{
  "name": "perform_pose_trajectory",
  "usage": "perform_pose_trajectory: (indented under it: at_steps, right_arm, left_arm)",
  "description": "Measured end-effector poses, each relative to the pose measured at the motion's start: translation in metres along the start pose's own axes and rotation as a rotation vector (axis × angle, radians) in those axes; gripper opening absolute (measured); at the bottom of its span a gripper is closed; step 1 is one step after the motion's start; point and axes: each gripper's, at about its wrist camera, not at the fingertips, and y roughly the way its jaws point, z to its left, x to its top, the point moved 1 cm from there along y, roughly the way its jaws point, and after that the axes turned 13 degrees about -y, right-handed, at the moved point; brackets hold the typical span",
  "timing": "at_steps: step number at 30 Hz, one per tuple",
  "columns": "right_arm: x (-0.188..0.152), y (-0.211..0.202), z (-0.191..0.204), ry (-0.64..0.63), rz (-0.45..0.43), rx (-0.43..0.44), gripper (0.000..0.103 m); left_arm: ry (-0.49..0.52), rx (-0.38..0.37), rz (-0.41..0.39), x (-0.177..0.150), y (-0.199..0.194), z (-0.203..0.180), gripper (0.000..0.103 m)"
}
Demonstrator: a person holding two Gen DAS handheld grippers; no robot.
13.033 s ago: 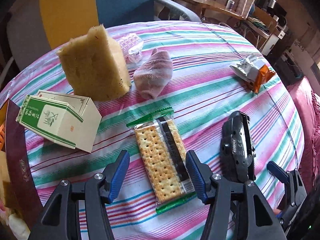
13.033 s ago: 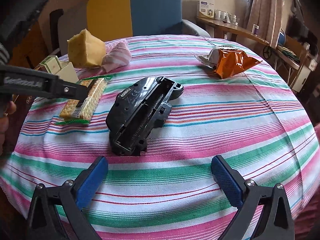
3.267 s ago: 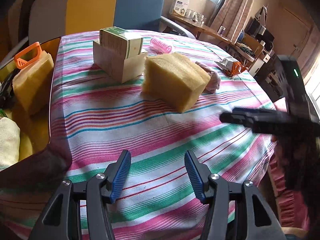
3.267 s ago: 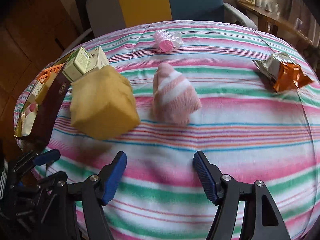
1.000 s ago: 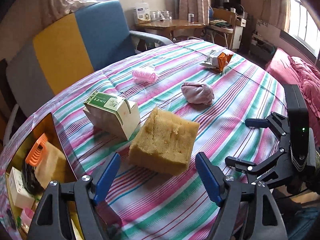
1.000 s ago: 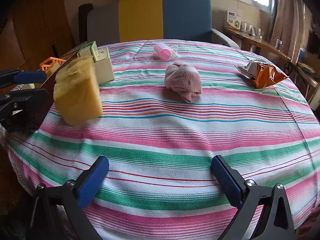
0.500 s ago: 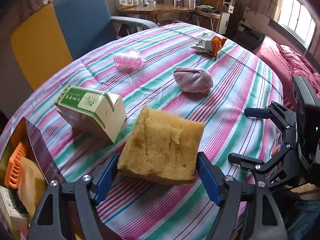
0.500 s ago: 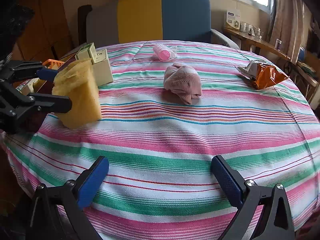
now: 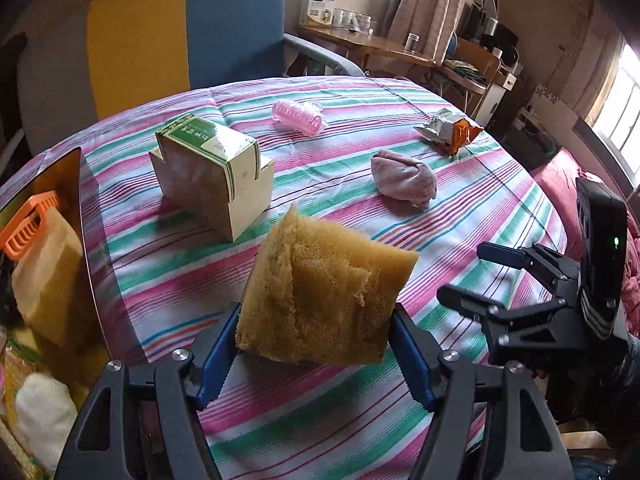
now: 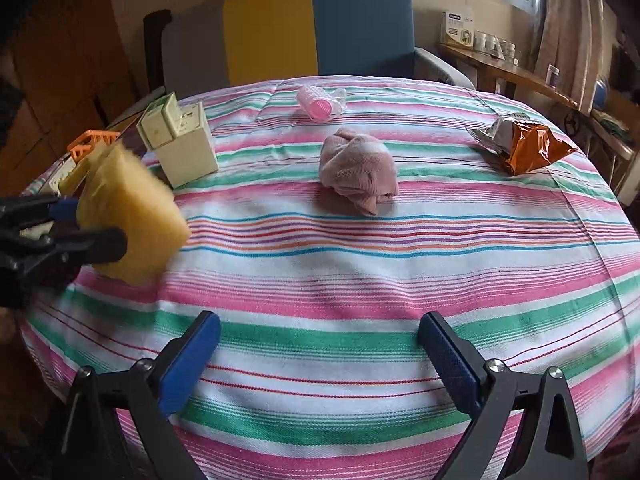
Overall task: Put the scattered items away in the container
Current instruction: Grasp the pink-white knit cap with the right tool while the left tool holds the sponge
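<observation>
Sponge grab in progress

Left gripper [image 9: 314, 350] closing, pads squeezing the yellow sponge [image 9: 326, 294] at 6 o'clock; next, swing it toward the container [image 9: 78, 216] at 9. Right gripper [image 10: 320, 354] empty, narrowing.

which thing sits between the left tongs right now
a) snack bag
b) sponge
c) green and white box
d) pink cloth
b: the sponge fills the gap of the left tongs, whose jaws are closing with both blue pads against its sides, while the cloth, bag and box lie apart on the table.
</observation>
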Motion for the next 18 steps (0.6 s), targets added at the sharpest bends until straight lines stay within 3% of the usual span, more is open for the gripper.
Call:
perform_pose_trajectory:
  at_steps: [2, 11, 15, 18]
  right_arm:
    - [0.008, -0.003, -0.009, 0.029, -0.011, 0.011, 0.085]
    - [0.062, 0.015, -0.031, -0.004, -0.05, -0.051, 0.082]
    - [0.08, 0.039, -0.038, -0.012, -0.017, -0.058, 0.071]
    - [0.085, 0.051, -0.038, -0.017, 0.011, -0.052, 0.056]
  left_arm:
    - [-0.012, 0.004, -0.006, -0.001, 0.001, 0.0, 0.073]
    - [0.004, 0.025, -0.024, 0.009, 0.008, -0.005, 0.074]
    - [0.001, 0.022, -0.024, 0.014, 0.013, -0.006, 0.074]
    - [-0.005, 0.017, -0.026, 0.015, 0.015, -0.005, 0.074]
